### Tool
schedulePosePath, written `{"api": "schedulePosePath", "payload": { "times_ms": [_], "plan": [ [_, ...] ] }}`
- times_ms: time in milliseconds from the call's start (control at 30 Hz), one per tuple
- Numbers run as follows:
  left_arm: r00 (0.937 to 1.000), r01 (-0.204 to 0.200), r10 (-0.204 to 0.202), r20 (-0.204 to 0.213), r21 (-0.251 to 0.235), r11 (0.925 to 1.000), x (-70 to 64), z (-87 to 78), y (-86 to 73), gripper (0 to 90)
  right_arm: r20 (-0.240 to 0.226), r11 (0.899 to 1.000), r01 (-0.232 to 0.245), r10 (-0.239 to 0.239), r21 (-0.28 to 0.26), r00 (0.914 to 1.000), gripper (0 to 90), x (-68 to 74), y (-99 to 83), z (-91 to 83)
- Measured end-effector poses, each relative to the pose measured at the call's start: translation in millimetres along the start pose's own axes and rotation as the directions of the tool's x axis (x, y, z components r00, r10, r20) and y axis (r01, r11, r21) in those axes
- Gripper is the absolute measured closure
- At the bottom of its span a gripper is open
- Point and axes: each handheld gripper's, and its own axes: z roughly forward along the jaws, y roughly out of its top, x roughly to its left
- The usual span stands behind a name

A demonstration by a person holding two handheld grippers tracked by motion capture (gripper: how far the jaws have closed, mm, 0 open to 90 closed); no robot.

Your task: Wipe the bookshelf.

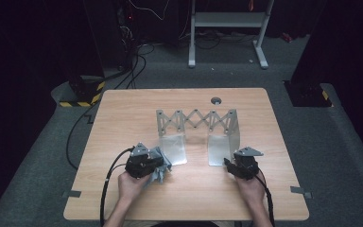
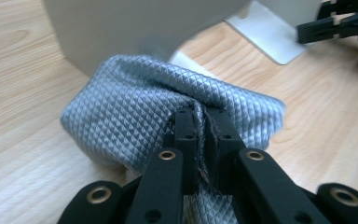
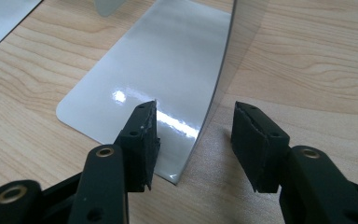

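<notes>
Grey quilted cloth [image 2: 168, 107] pinched in your left gripper [image 2: 200, 126], just beside the metal rack [image 1: 196, 127]; your right gripper [image 3: 193, 140] spread at the rack's near foot. Wooden table [image 1: 123, 113], dark room.

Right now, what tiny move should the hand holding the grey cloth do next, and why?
Probably lift the cloth toward the metal rack. The left hand-held gripper is already shut on a fold of it, right beside the rack's near plate, while the right hand-held gripper waits open at the other plate.
</notes>
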Motion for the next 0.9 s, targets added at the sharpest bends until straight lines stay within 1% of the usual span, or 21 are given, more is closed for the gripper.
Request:
{"api": "schedulePosePath", "payload": {
  "times_ms": [33, 67, 100, 133, 167, 200, 233, 267, 333, 367, 433, 500, 600, 633, 667, 833, 867, 900],
  "plan": [
    [0.9999, 0.006, -0.006, 0.008, -0.009, 0.9999, -3.0, -0.1, -0.8, 83.8, 0.000, 1.000, 0.000, 0.000, 0.000, 1.0000, 51.3, 0.0, 0.0, 0.0],
    [0.9997, 0.002, -0.002, 0.023, -0.011, 0.9999, -8.4, -1.1, -2.0, 83.8, 0.001, 1.000, 0.000, 0.000, 0.000, 1.0000, 51.3, 0.1, 0.0, 0.0],
    [0.9997, 0.002, -0.002, 0.023, -0.011, 0.9999, -8.4, -1.1, -2.0, 83.8, 0.001, 1.000, 0.000, 0.000, 0.000, 1.0000, 51.3, 0.1, 0.0, 0.0],
    [0.9994, -0.006, 0.006, 0.033, -0.007, 1.0000, -10.5, -2.1, -2.4, 83.8, 0.001, 1.000, 0.000, 0.000, 0.000, 1.0000, 51.3, 0.2, 0.0, 0.0],
    [0.9991, 0.001, -0.001, 0.042, -0.015, 0.9999, -13.2, -2.0, -2.7, 83.8, 0.001, 1.000, 0.000, 0.000, 0.000, 1.0000, 51.3, 0.2, 0.0, 0.0],
    [0.9989, -0.008, 0.008, 0.046, -0.010, 0.9999, -14.8, -2.2, -3.0, 83.8, 0.001, 1.000, 0.000, 0.000, 0.000, 1.0000, 51.3, 0.3, 0.0, 0.0],
    [0.9990, -0.007, 0.007, 0.045, -0.016, 0.9999, -17.0, -1.0, -3.3, 83.8, 0.002, 1.000, 0.000, 0.000, 0.001, 1.0000, 51.3, 0.5, -0.1, -0.1],
    [0.9990, -0.014, 0.014, 0.042, -0.013, 0.9998, -17.7, 0.0, -3.3, 83.8, 0.002, 1.000, 0.000, 0.000, 0.001, 1.0000, 51.3, 0.5, -0.1, -0.1],
    [0.9990, 0.000, 0.001, 0.045, -0.016, 0.9999, -18.5, 2.7, -2.8, 83.8, 0.000, 1.000, 0.001, -0.001, 0.000, 1.0000, 51.3, 0.5, -0.1, -0.1],
    [0.9991, 0.009, -0.008, 0.042, -0.019, 0.9998, -19.4, 6.0, -2.6, 83.9, 0.001, 1.000, 0.000, 0.000, 0.001, 1.0000, 51.3, 0.6, -0.1, -0.1],
    [0.9992, 0.008, -0.007, 0.039, -0.018, 0.9998, -19.6, 7.5, -2.7, 83.8, 0.001, 1.000, -0.001, 0.001, 0.001, 1.0000, 51.3, 0.7, -0.1, -0.2],
    [0.9997, 0.006, -0.006, 0.024, -0.024, 0.9997, -18.7, 10.3, -2.2, 83.8, 0.001, 1.000, -0.001, 0.001, 0.001, 1.0000, 51.2, 0.6, -0.1, -0.1],
    [0.9996, 0.027, -0.027, 0.006, -0.036, 0.9990, -16.3, 12.3, -0.4, 83.8, 0.000, 1.000, 0.000, 0.000, 0.001, 1.0000, 51.2, 0.6, -0.1, -0.2],
    [0.9997, 0.024, -0.024, -0.004, -0.040, 0.9989, -14.6, 12.2, 1.2, 83.8, 0.000, 1.000, 0.000, 0.000, 0.001, 1.0000, 51.2, 0.6, -0.1, -0.2],
    [0.9997, 0.024, -0.024, -0.004, -0.040, 0.9989, -14.6, 12.2, 1.2, 83.8, 0.000, 1.000, 0.000, 0.000, 0.001, 1.0000, 51.2, 0.6, -0.1, -0.2],
    [0.9988, 0.044, -0.046, -0.019, -0.061, 0.9972, -13.0, 11.7, 4.7, 83.8, -0.001, 1.000, 0.000, 0.000, 0.001, 1.0000, 51.2, 0.7, -0.1, -0.2],
    [0.9986, 0.045, -0.047, -0.026, -0.066, 0.9968, -12.3, 11.7, 5.1, 83.8, -0.001, 1.000, 0.002, -0.002, 0.001, 1.0000, 51.3, 0.7, -0.1, -0.1],
    [0.9987, 0.037, -0.039, -0.033, -0.061, 0.9974, -10.6, 11.2, 5.7, 83.8, -0.001, 1.000, 0.002, -0.002, 0.001, 1.0000, 51.3, 0.7, -0.1, -0.1]
  ]
}}
